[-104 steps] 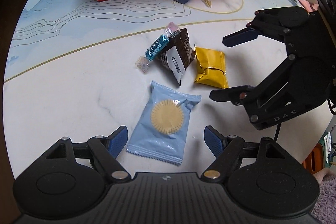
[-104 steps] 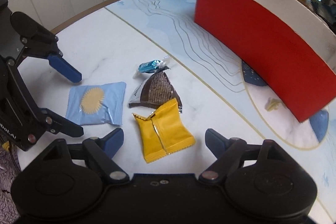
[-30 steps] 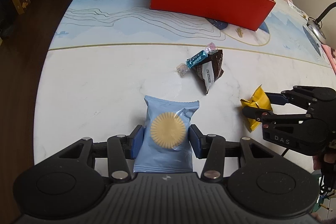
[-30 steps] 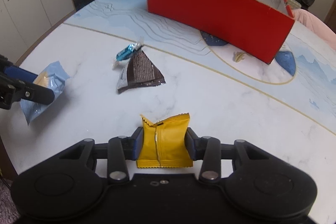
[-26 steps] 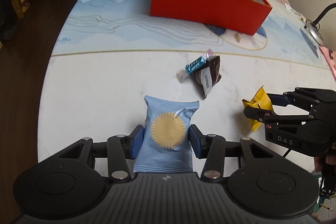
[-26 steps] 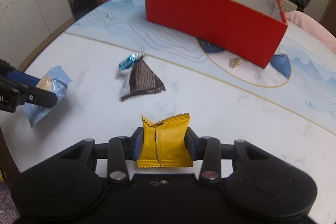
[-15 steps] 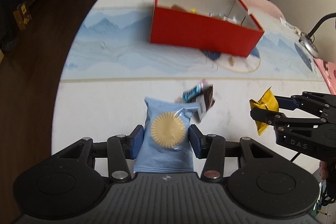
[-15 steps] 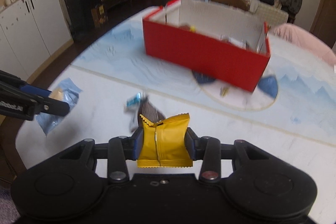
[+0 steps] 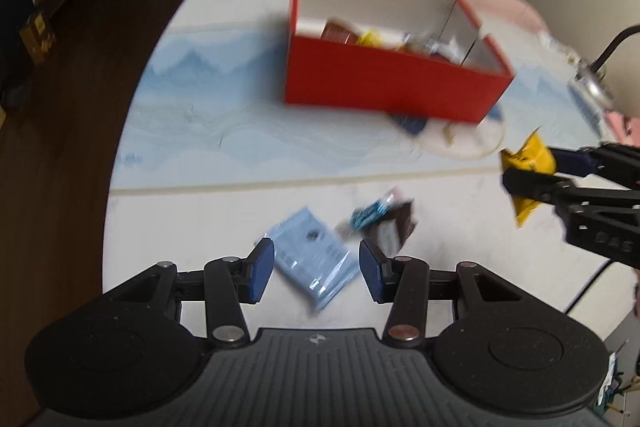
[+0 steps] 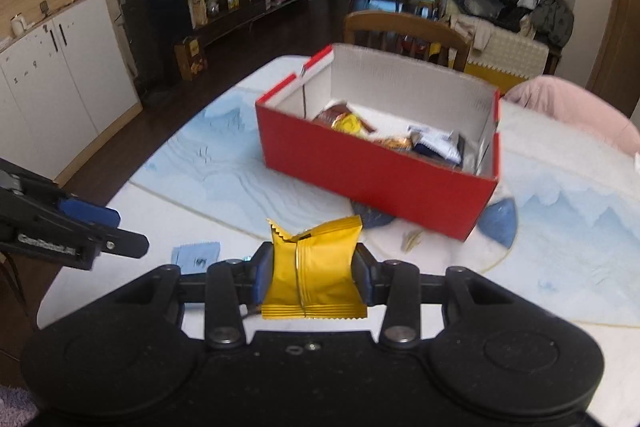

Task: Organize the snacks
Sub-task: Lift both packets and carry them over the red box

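A: Which items are shown, largest first, and how many of each?

B: One red box (image 10: 372,171), open-topped, with several snacks inside (not countable). On the table (image 9: 192,227): one light-blue packet (image 9: 308,251), one brown packet (image 9: 394,227), one teal candy (image 9: 366,215). One yellow packet (image 10: 320,279) is clamped mid-body by the right gripper (image 10: 314,261), raised short of the box.

A: And the left gripper (image 9: 316,267)?

B: Its fingers are parted and nothing is held; the blue packet lies beneath. The wrappers are judged light, soft, crushable and slippery, and are best pinched across the flat middle.
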Motion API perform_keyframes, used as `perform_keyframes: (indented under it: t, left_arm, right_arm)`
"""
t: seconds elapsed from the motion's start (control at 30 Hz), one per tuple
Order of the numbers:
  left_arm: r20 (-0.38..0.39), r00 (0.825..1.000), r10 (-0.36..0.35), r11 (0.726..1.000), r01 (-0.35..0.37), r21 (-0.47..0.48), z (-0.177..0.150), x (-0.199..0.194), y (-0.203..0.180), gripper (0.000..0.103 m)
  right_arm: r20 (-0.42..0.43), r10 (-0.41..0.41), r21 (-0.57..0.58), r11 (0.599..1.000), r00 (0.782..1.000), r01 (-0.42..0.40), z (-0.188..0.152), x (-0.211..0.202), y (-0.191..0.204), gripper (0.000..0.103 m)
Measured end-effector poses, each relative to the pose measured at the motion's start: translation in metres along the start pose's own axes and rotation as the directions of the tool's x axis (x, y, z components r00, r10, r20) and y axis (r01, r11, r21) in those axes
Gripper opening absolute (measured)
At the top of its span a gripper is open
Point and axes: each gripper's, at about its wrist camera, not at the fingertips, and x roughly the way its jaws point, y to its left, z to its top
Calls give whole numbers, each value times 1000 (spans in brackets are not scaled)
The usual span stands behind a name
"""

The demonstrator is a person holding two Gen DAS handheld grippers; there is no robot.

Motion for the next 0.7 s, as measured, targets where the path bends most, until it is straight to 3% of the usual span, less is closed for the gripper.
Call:
perform_keyframes:
  t: [0.17,0.27,0.37,0.7]
  left_arm:
    - [-88,996,16,996,-23,-81,-4,33,9,49]
    - [-139,990,15,983,-40,-179,-3,54,15,67]
    - [-160,987,-26,956,-22,-292,0,68,20,69]
    - [-169,983,76,926,-133,-354,2,88,2,69]
  right_arm:
    - [-39,20,7,1000,999,-19,-14,14,2,41]
    - [-54,27,21,999,998,-26,-19,18,-2,41]
    - [-62,28,36,999,998,-26,-23,19,-7,41]
    - [-80,10,59,998,997,-5,-33,20,-24,41]
